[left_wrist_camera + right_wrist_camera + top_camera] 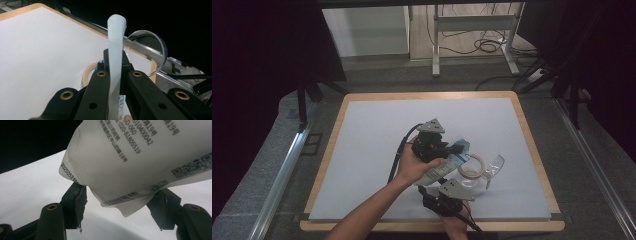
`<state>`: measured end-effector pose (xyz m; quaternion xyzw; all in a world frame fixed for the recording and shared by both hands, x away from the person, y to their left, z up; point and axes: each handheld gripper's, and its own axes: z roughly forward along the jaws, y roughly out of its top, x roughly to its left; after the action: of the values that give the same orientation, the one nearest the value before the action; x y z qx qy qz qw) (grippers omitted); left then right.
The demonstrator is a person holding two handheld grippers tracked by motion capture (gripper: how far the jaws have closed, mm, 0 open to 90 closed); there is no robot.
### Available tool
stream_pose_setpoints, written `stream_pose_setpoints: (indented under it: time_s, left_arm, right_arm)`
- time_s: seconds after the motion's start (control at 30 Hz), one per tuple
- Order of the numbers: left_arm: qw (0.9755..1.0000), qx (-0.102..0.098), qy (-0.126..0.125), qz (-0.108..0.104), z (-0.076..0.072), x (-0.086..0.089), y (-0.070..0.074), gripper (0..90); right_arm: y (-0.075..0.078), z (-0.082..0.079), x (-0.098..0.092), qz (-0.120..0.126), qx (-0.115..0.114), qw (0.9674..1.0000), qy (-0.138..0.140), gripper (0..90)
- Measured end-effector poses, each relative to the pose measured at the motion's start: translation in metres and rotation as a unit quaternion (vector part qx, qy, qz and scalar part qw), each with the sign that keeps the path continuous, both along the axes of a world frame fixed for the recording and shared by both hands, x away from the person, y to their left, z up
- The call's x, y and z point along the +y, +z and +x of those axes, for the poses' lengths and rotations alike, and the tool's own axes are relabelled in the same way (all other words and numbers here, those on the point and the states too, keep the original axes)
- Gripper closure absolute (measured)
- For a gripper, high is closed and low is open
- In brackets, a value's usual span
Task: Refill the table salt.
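Left gripper (pixel 451 148) pinches white pouch (pixel 447 165) at centre frame; right gripper (pixel 120 205), jaws spread, straddles the pouch's lower end.

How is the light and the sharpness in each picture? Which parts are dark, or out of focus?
High view: the white mat is evenly lit, the surroundings nearly black, small things soft. Left gripper view: the pouch edge is bright and washed out; the clear lid catches a rim highlight against black. Right gripper view: the pouch's print is sharp, the mat behind is blurred.
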<state>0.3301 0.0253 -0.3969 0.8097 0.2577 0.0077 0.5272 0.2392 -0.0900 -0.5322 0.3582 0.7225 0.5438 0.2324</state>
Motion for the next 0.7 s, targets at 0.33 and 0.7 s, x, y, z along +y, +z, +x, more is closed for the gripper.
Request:
stream_pose_setpoints:
  time_s: [0.33, 0.7]
  left_arm:
    - [1.0000, -0.003, 0.004, 0.004, -0.0015, -0.0042, 0.0014, 90.0]
    - [0.9999, -0.006, 0.009, 0.007, -0.0016, -0.0048, 0.0009, 90.0]
  right_arm:
    - [0.0006, 0.0004, -0.0013, 0.008, -0.007, 0.9999, -0.004, 38.9]
    - [0.0003, 0.0012, -0.0010, 0.018, -0.002, 0.9998, 0.001, 39.3]
